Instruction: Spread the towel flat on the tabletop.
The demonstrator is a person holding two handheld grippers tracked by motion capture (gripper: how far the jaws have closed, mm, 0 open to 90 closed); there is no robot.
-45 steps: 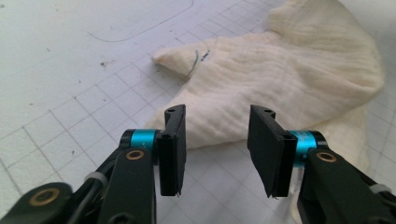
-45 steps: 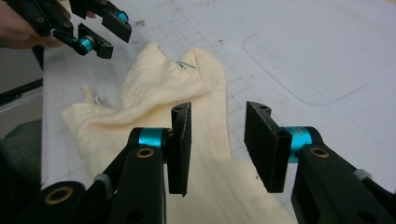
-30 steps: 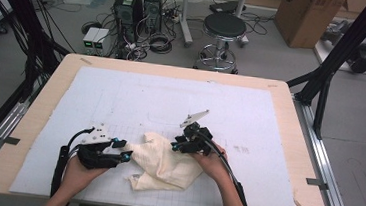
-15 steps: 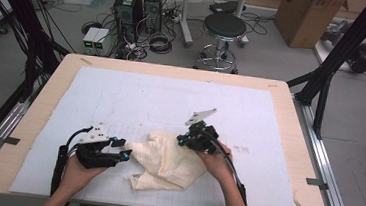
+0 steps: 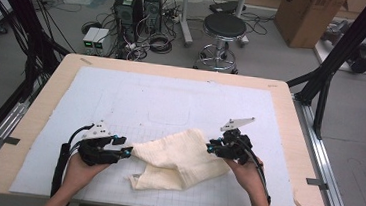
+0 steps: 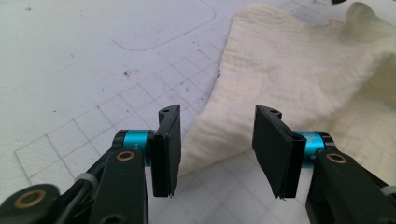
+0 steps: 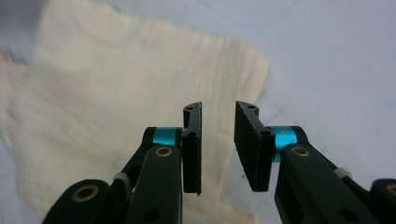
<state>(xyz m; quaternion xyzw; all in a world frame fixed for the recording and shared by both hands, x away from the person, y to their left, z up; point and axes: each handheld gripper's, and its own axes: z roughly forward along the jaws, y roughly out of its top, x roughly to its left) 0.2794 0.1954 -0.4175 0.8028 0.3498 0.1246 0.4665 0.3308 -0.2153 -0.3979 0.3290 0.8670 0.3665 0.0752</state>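
Cream, crinkled cloth (image 5: 178,164) lies rumpled on the white gridded mat (image 5: 171,102) that covers the wooden surface (image 5: 291,107), near the person's edge, between the two grippers. The left gripper (image 5: 126,146) sits at the cloth's left end, fingers (image 6: 167,148) apart with a corner lying between them, unpinched. The right gripper (image 5: 211,146) hovers at the right edge; its fingers (image 7: 192,147) have just been parting and hold nothing, cloth beneath them. With neither end pinched, a pull could slide the fabric and bunch its folds. Nothing blocks the mat; a stool (image 5: 225,29) stands beyond.
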